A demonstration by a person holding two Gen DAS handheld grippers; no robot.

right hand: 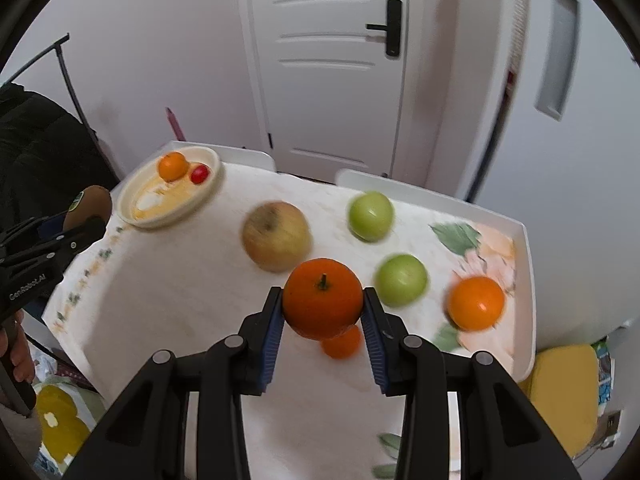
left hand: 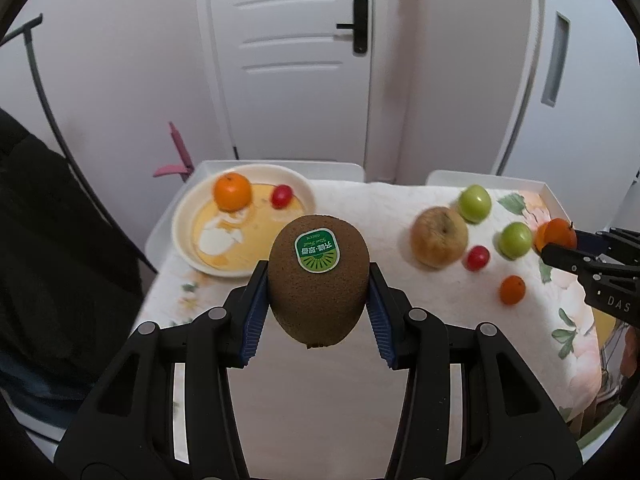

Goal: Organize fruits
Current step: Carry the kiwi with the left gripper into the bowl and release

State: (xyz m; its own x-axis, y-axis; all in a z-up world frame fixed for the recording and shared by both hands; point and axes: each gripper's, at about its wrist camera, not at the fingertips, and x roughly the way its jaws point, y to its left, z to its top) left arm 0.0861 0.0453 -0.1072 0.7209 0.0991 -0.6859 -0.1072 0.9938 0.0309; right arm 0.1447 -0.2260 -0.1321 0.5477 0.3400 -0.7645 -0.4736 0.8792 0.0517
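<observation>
A brown kiwi (left hand: 318, 280) with a green sticker is clamped between the blue pads of my left gripper (left hand: 318, 270), above the table. My right gripper (right hand: 322, 294) is shut on an orange (right hand: 323, 298), also held off the table, with a smaller orange (right hand: 342, 344) lying under it. At the back left, a cream plate (left hand: 180, 236) holds an orange (left hand: 232, 191) and a cherry tomato (left hand: 281, 196). Loose on the cloth are a yellowish apple (right hand: 276, 236), two green fruits (right hand: 370, 216) (right hand: 401, 280), another orange (right hand: 476, 302) and a cherry tomato (left hand: 476, 258).
The table (right hand: 180, 300) has a white floral cloth and a raised white rim (right hand: 528, 280). A white door (left hand: 292, 60) stands behind it. A dark garment (left hand: 48, 240) hangs at the left. A yellow cushion (right hand: 560, 392) lies low on the right. A person's hand (right hand: 16, 356) shows at the left edge.
</observation>
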